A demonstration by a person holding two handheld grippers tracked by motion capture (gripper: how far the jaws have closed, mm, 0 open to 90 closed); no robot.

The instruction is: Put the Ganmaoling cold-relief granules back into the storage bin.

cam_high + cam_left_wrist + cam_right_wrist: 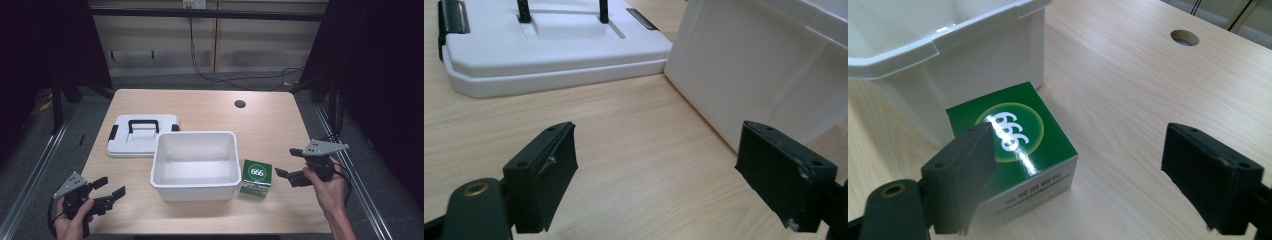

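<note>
The right gripper [1078,180] is held spread and empty, the green 666 box [1018,145] just ahead by its left jaw; the left gripper [659,180] is likewise spread beside the white bin [764,75].

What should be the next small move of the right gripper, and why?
Probably shift the right gripper toward the green box to straddle it. Its jaws stand open, yet the box sits off-centre behind one jaw, beside the empty white tub.
</note>
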